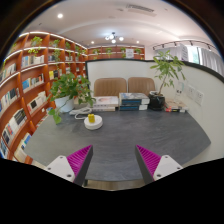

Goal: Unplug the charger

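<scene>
My gripper (113,160) is open, its two magenta pads (78,160) spread wide with only bare grey table (120,135) between them. Far beyond the fingers, at the table's back edge, a grey box-like device (131,100) and a white device (105,102) stand side by side. A charger or its plug is too small to make out among them. A small white and yellow round object (93,121) lies on the table ahead and left of the fingers.
A leafy potted plant (68,90) stands at the back left, another plant in a dark pot (160,88) at the back right. Orange bookshelves (25,80) line the left wall. Two tan chairs (110,86) sit behind the table.
</scene>
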